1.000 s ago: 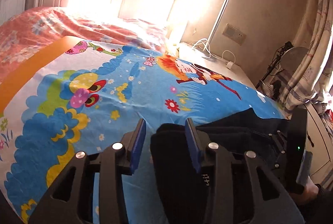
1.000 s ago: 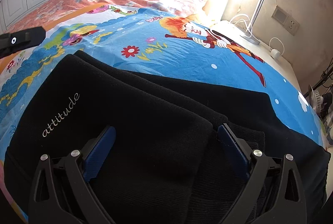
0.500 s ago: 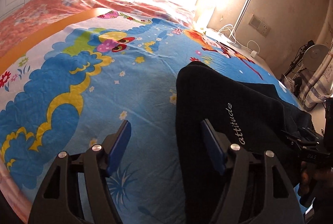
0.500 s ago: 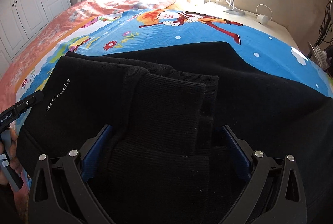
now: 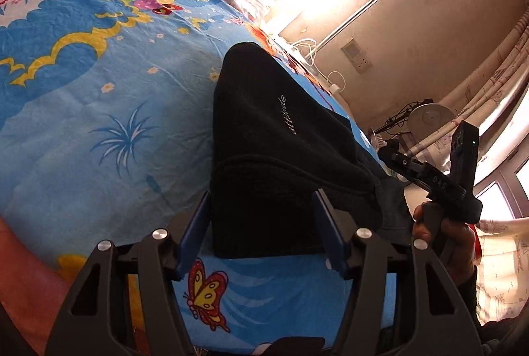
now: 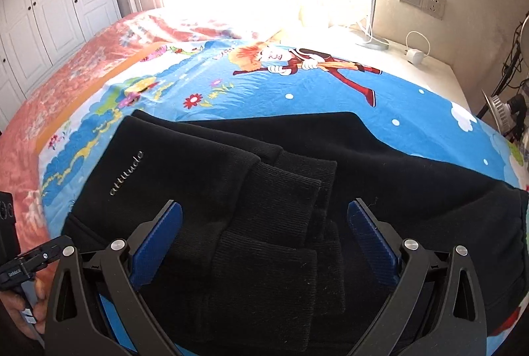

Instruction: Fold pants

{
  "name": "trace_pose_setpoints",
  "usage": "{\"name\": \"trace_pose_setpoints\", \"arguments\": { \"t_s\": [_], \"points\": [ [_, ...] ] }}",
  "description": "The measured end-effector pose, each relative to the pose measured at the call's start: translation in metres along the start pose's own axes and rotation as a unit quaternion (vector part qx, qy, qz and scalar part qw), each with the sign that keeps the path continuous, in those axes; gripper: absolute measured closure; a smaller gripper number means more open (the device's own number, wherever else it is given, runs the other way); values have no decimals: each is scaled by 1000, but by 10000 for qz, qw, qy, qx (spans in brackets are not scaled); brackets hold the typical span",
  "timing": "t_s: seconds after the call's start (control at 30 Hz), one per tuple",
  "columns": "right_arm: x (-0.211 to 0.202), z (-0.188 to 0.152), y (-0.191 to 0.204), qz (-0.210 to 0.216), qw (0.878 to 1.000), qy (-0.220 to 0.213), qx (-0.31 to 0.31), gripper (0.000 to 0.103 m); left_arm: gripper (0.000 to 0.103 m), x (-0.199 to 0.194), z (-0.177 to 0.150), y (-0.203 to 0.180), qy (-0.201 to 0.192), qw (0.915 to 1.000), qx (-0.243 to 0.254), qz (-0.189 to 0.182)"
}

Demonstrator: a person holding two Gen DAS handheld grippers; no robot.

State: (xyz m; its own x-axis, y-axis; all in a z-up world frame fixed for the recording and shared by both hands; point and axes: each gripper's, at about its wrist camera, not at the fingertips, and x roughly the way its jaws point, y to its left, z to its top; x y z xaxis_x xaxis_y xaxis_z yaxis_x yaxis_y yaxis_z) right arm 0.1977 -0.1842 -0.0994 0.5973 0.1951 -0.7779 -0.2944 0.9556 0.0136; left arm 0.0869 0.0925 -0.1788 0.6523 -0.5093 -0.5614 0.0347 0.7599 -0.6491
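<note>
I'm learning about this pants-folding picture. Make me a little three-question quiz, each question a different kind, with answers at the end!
1. True or false: the black pants lie on a bed sheet with a cartoon print.
2. Which word is stitched on the pants? A) attitude B) sport C) happy
3. Fill in: the fingers of the right gripper stand ____ over the ribbed cuffs.

Key:
1. True.
2. A, seen in both views.
3. Open; the pads are apart and pinch nothing. The left gripper also stands open around the pants' folded edge, its jaws having just been closing a little.
</note>
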Motion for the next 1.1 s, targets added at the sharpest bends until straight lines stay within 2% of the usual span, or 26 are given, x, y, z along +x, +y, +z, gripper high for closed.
{"name": "trace_pose_setpoints", "arguments": {
  "t_s": [0.07, 0.1, 0.17, 0.23, 0.3, 0.37, 0.43, 0.47, 0.53, 0.67, 0.7, 0.77, 0.8, 0.83, 0.87, 0.9, 0.93, 0.97, 1.0, 1.03, 1.07, 1.1],
  "points": [
    [32, -2, 0, -227, 9988, 346, -277, 14, 45, 3, -3, 0, -81, 9999, -62, 32],
    [46, -3, -5, -30, 9989, 401, -239, 14, 46, 4, -3, -1, -82, 9999, -101, 27],
    [60, 0, -15, 241, 9977, 625, 131, 14, 53, 4, -4, -2, -100, 9997, -212, -12],
    [55, 10, -6, -80, 9969, 787, -32, 14, 61, 2, -4, -1, -162, 9993, -332, -77],
    [38, 24, 10, -423, 9966, 688, -168, 13, 66, -2, -5, 2, -233, 9985, -468, -180],
    [17, 44, 32, -3, 9984, 513, -224, 7, 69, -2, -5, -5, -262, 9990, -371, -7],
    [11, 66, 67, 543, 9950, 718, -442, 5, 72, -6, -6, -20, -373, 9989, -137, 254],
    [14, 78, 87, 802, 9906, 945, -587, 5, 72, -8, -6, -30, -428, 9982, 10, 430],
    [30, 95, 131, 959, 9794, 1474, -993, 5, 73, -11, -6, -49, -538, 9946, 336, 820],
    [77, 103, 201, 583, 9523, 2437, -1741, 6, 75, -13, -9, -83, -609, 9834, 745, 1541],
    [89, 102, 211, 502, 9450, 2638, -1870, 6, 75, -12, -9, -90, -614, 9803, 818, 1690],
    [110, 95, 223, 65, 9333, 2839, -2199, 7, 75, -13, -11, -102, -664, 9745, 984, 1903],
    [118, 89, 225, -181, 9273, 2861, -2408, 12, 75, -13, -11, -108, -697, 9724, 1064, 1957],
    [124, 83, 227, -403, 9195, 2872, -2653, 34, 76, -15, -11, -113, -744, 9709, 1127, 1976],
    [127, 81, 225, -469, 9155, 2894, -2754, 47, 76, -16, -10, -118, -807, 9702, 1158, 1967],
    [125, 82, 222, -372, 9185, 2876, -2688, 49, 77, -17, -9, -119, -858, 9714, 1118, 1911],
    [122, 85, 217, -272, 9223, 2856, -2588, 59, 74, -19, -9, -115, -905, 9747, 929, 1823],
    [117, 90, 210, -165, 9258, 2865, -2461, 65, 63, -21, -9, -108, -950, 9775, 623, 1777],
    [113, 95, 202, -25, 9292, 2893, -2299, 66, 54, -21, -10, -100, -977, 9782, 321, 1802],
    [109, 99, 195, 108, 9318, 2915, -2161, 70, 31, -18, -11, -94, -943, 9778, 60, 1868],
    [105, 103, 189, 221, 9340, 2914, -2053, 71, 25, -14, -11, -90, -889, 9791, -134, 1822],
    [101, 108, 184, 328, 9362, 2907, -1951, 72, 25, -9, -11, -90, -854, 9818, -220, 1684]
  ]
}}
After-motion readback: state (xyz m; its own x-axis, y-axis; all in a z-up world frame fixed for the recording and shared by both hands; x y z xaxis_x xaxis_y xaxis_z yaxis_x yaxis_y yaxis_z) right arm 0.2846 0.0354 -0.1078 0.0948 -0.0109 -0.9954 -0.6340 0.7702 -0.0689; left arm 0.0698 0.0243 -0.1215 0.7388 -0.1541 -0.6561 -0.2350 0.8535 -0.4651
